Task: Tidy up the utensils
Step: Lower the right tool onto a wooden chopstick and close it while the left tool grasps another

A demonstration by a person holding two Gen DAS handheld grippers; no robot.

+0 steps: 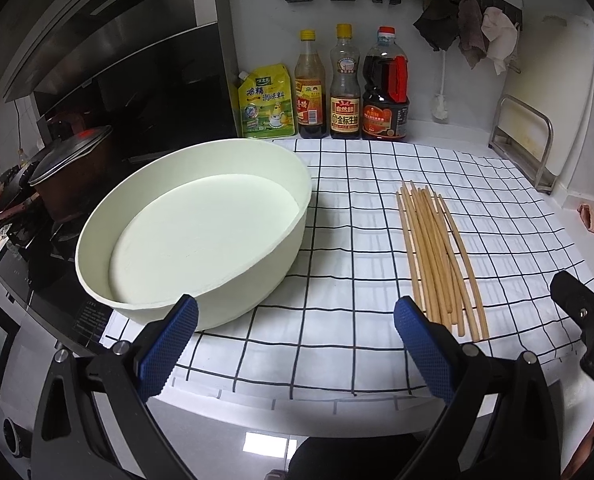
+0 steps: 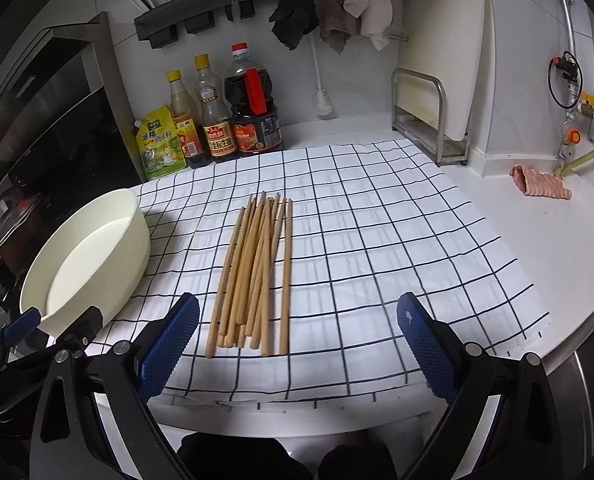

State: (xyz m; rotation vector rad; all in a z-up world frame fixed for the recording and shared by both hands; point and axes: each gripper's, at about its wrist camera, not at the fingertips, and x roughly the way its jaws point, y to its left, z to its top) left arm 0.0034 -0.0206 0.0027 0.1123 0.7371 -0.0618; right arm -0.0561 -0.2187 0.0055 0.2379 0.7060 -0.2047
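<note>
Several wooden chopsticks (image 1: 437, 256) lie in a loose bundle on the checked cloth (image 1: 357, 280), right of a round white tray (image 1: 201, 300) that is empty. My left gripper (image 1: 297, 340) is open and empty, near the cloth's front edge between tray and chopsticks. In the right wrist view the chopsticks (image 2: 253, 272) lie straight ahead, the tray (image 2: 137, 240) at the left. My right gripper (image 2: 297, 340) is open and empty, just short of the chopsticks' near ends. The right gripper shows at the right edge of the left view (image 1: 585, 312).
Sauce bottles (image 1: 345, 88) and a yellow seasoning pouch (image 1: 267, 100) stand against the back wall. A stove with a lidded pot (image 1: 69, 168) is left. A metal rack (image 2: 429, 120) with a cutting board and a pink cloth (image 2: 541, 184) are at the right.
</note>
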